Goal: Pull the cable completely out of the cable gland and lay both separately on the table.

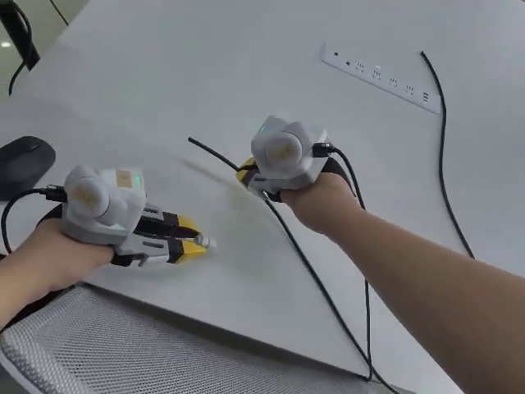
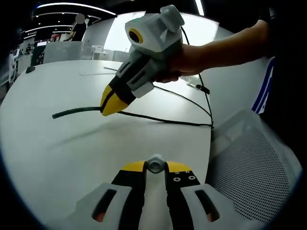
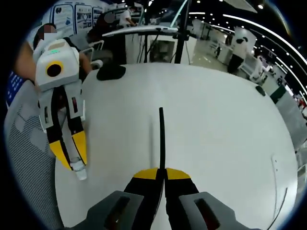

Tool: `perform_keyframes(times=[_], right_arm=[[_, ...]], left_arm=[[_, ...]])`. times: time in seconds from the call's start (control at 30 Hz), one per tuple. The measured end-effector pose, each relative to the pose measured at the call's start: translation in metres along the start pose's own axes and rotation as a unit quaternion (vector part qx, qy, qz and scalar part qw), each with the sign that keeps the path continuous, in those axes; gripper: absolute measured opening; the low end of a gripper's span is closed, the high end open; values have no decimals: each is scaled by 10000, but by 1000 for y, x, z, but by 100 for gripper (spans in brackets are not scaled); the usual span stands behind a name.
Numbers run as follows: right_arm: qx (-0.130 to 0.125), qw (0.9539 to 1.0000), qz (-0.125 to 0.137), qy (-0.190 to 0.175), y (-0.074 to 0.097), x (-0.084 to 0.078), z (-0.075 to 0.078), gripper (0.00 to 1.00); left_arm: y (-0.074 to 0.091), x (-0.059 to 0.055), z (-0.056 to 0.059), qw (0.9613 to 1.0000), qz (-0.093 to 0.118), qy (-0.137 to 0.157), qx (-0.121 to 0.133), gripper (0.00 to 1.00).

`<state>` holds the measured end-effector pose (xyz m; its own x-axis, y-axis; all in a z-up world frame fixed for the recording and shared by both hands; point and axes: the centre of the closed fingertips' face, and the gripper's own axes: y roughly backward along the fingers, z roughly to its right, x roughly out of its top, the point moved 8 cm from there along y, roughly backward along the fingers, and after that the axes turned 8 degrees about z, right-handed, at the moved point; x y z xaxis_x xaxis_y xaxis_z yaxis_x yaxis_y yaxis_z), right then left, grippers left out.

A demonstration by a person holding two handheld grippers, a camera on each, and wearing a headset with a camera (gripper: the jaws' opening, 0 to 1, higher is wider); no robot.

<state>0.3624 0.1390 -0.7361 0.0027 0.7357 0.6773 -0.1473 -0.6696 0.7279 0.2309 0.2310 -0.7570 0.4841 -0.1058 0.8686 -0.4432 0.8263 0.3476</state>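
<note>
1. The left gripper [image 2: 155, 168] has its yellow-tipped jaws pinched tight on the small grey round cable gland [image 2: 155, 162]
2. The right gripper [image 3: 161, 174] is clamped narrow on the thin black cable [image 3: 161, 136], whose free end sticks out ahead of the jaws and is clear of the gland
3. The two grippers are apart over the white table [image 1: 246, 57], the left one near its near edge
4. Behind the right gripper the cable trails to the near edge
5. A white power strip [image 1: 381, 78] lies at the far side
</note>
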Motion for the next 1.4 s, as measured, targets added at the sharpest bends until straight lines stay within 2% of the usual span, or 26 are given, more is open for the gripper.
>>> perform_keyframes(times=[0.4,0.5,0.97,1.33,1.4], right_arm=[[296,9993,-78,191,-16,1,-14,0],[265,9996,-36,10,-15,0,-14,0],[276,9996,-86,19,-22,-5,-15,0],[289,9995,-95,-13,-23,-5,-15,0],[267,9996,-104,-34,-22,-5,-14,0]], left_arm=[[-1,-8,-4,9999,-67,70,44,15],[-1,-8,-6,9999,-16,109,77,15],[-3,-9,-9,9999,-56,73,137,15],[-2,-8,-11,9997,-138,-4,202,16],[-2,-9,-11,9996,-209,-24,200,16]])
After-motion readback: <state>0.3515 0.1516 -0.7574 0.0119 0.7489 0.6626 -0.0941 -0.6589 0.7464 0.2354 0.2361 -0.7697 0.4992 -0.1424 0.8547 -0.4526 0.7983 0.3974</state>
